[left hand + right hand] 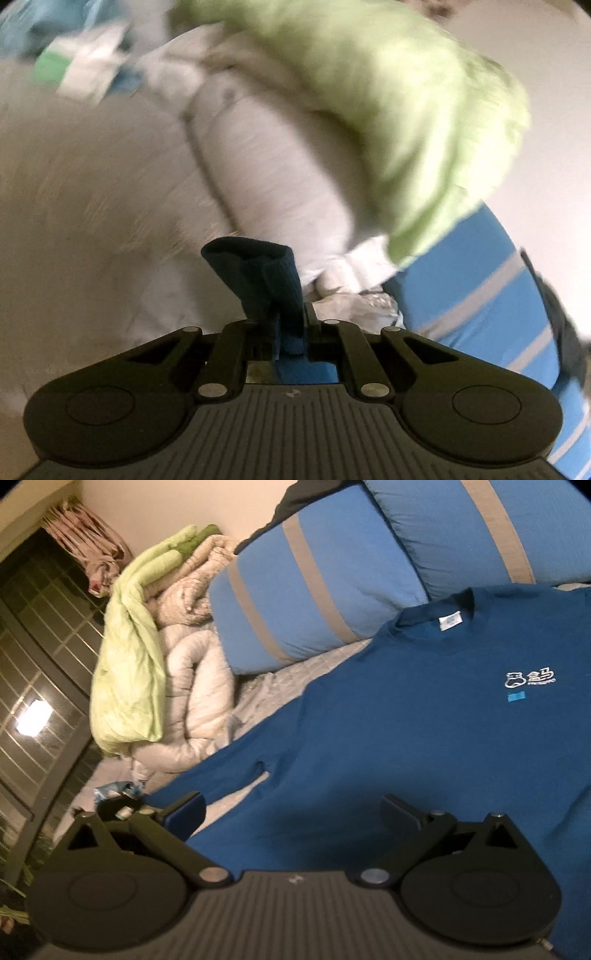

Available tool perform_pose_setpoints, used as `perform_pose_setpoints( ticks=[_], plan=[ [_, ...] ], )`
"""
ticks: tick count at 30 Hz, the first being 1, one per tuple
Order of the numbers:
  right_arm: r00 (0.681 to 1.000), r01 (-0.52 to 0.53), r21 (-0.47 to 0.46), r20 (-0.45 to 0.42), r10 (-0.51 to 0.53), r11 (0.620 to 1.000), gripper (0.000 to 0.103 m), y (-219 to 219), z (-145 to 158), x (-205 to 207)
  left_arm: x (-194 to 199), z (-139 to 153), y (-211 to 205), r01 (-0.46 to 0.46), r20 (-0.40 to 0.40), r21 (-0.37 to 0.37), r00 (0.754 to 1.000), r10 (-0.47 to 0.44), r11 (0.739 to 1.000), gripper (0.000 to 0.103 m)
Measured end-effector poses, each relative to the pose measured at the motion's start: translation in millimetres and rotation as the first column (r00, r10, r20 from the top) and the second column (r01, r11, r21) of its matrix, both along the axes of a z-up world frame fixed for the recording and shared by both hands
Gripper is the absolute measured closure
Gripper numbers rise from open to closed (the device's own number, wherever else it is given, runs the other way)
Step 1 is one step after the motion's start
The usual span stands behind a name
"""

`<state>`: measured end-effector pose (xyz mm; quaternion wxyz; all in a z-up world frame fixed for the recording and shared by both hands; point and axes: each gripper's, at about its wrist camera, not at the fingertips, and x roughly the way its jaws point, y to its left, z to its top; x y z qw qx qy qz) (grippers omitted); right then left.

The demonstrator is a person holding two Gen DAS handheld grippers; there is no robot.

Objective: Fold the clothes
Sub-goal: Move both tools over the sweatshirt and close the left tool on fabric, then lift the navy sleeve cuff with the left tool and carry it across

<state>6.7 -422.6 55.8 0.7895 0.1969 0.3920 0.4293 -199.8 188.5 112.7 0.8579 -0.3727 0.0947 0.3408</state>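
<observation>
Nearest the left wrist camera, the left gripper (pixel 282 325) is clenched on a bunched fold of dark blue ribbed cloth (pixel 258 273), apparently a cuff or sleeve end of the sweatshirt, which stands up out of the closed jaws. That view is blurred. Behind the pinched cloth lie a pale grey quilt (pixel 266 166) and a light green blanket (pixel 406 122), with a blue pillow with grey stripes (pixel 491 295) at the right edge. To the left the pale bedding is a bare, smeared stretch.

In the right wrist view the right gripper (pixel 291 812) is released, its jaws standing wide apart over the lower part of the dark blue sweatshirt (pixel 406 738); whether the fingertips touch the cloth cannot be told. The garment lies spread flat, front up, on the quilted bed sheet (pixel 280 686), its collar against the pillows, a white label inside the neck and a small white logo (pixel 530 677) on the chest. One sleeve runs out from the body toward the lower left. Between that sleeve and the body a narrow strip of sheet shows.

Along the bed's far side, beside a dark gridded window (pixel 44 646), the quilt and green blanket are heaped together, touching the nearer pillow. The sheet between heap and sweatshirt is bare.

No containers are in view.
</observation>
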Motion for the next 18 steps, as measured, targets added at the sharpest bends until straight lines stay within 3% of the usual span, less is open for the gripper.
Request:
perform_pose_setpoints(
  ticks=[5,11,18],
  plan=[
    [0.999,0.034,-0.080,0.045,-0.030,0.996,0.000,7.4,0.1,-3.2,26.9,42.7,-30.6,0.095,-0.072,0.155,0.994,-0.084,0.983,0.093],
    [0.996,0.028,-0.104,0.083,-0.019,0.994,0.000,10.3,1.4,-9.0,59.1,88.5,-72.3,0.201,-0.164,0.319,0.974,-0.155,0.926,0.093],
    [0.998,0.028,-0.059,0.059,-0.025,0.998,0.000,3.2,0.7,-6.5,80.0,131.8,-111.7,0.255,-0.201,0.414,0.962,-0.185,0.874,0.093]
  ],
)
